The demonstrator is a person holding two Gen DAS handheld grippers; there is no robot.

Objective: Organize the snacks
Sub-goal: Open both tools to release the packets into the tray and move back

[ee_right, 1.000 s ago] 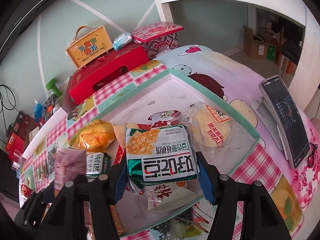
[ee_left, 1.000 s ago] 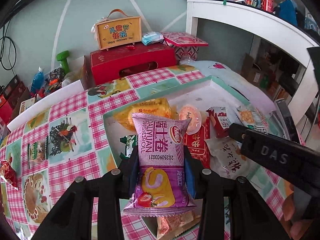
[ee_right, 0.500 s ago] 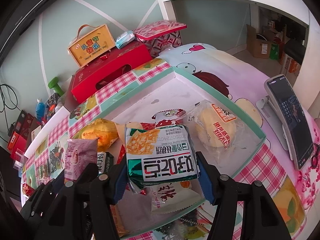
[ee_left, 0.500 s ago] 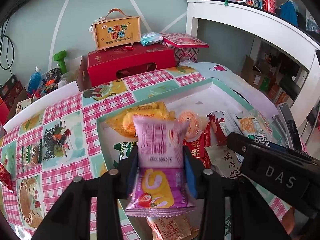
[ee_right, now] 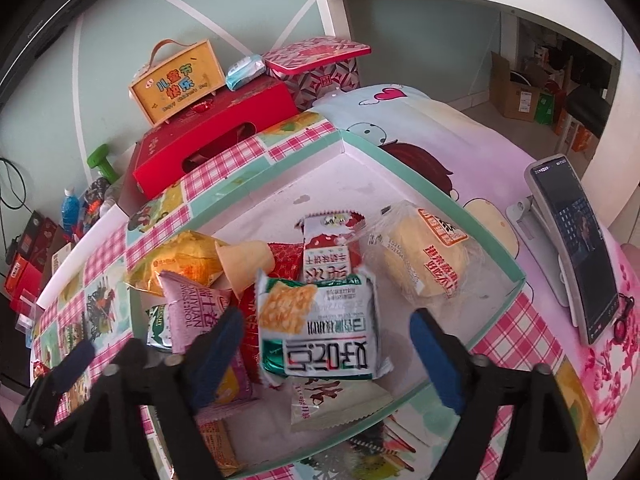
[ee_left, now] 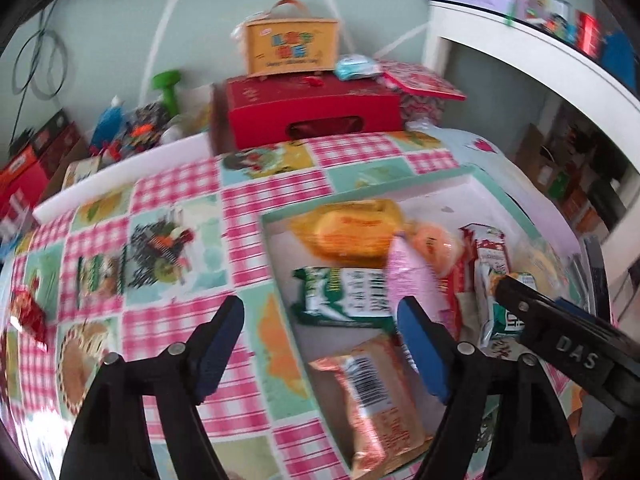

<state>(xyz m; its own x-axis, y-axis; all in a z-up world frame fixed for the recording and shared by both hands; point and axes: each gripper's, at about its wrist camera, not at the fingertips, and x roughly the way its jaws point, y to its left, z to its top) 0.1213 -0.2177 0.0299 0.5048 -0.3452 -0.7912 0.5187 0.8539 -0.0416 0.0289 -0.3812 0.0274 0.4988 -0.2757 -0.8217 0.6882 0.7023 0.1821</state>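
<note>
From your left wrist view, your left gripper [ee_left: 320, 332] has its fingers spread wide and empty; the pink roll packet [ee_left: 412, 276] lies in the tray [ee_left: 404, 190].

From the right wrist view, your right gripper [ee_right: 326, 344] gapes around the green cracker packet [ee_right: 320, 328], apparently not gripping. It's light, crinkly, slippery: pinch the sealed edges.

Both tools look alike — the left tool [ee_left: 320, 344] and right tool [ee_right: 326, 354] have black angular arms, silver screws and blue fingertip pads [ee_left: 420, 354], with raised "DAS" lettering.
</note>
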